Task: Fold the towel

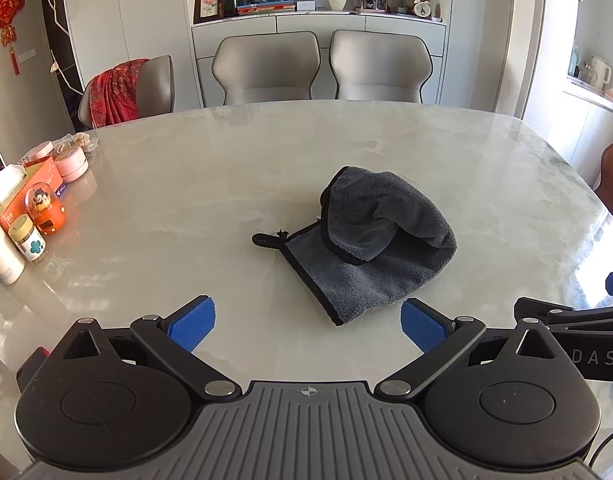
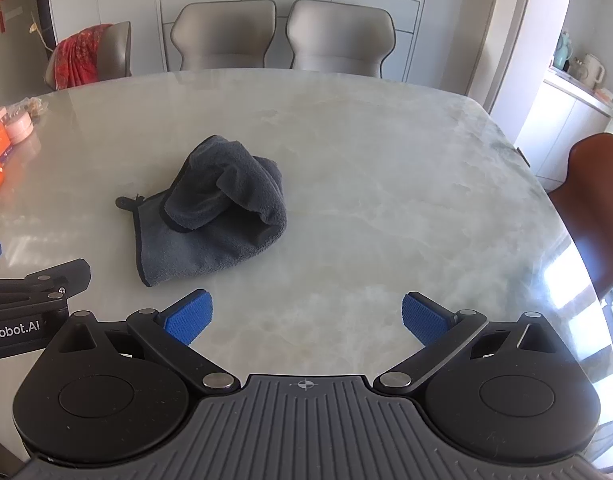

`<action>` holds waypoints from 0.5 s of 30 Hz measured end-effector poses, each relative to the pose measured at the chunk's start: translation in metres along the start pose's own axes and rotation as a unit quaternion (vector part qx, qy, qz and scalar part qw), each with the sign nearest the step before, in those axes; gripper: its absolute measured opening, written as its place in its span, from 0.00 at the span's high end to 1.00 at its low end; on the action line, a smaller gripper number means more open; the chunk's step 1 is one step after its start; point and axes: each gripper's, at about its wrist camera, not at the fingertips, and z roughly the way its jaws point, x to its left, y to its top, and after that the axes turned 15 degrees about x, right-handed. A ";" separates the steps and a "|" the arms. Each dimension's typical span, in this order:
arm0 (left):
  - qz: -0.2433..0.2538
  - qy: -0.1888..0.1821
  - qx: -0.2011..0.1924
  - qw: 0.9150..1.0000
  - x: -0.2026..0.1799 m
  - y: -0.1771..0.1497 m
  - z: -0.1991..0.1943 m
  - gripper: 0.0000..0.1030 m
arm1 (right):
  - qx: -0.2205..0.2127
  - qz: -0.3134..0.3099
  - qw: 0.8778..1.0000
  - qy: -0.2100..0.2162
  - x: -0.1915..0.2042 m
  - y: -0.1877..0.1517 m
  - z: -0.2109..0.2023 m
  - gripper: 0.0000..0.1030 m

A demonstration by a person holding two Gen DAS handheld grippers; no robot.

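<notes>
A dark grey towel with black edging lies crumpled in a heap on the marble table, a small hang loop sticking out at its left. My left gripper is open and empty, just in front of the towel's near corner. In the right wrist view the towel lies ahead and to the left. My right gripper is open and empty above bare table, to the right of the towel's near corner. Each gripper's body shows at the edge of the other's view.
Jars, a tissue box and an orange toy stand at the table's left edge. Grey chairs stand behind the far edge, one with a red cloth. A brown chair stands at the right.
</notes>
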 end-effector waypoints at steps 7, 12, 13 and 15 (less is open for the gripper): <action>-0.002 -0.002 0.003 1.000 0.006 -0.002 -0.003 0.01 | 0.002 -0.001 1.000 0.000 -0.001 0.002 0.003 0.01; -0.001 -0.001 0.003 1.000 0.001 0.003 0.002 0.01 | 0.001 -0.001 1.000 0.000 0.000 0.002 0.002 0.01; -0.002 -0.001 0.003 1.000 0.001 0.004 0.001 0.01 | 0.001 -0.001 1.000 -0.001 -0.001 0.003 0.001 0.01; -0.002 -0.001 0.002 1.000 0.002 0.003 0.001 0.01 | 0.001 -0.002 1.000 -0.001 0.001 0.001 0.002 0.01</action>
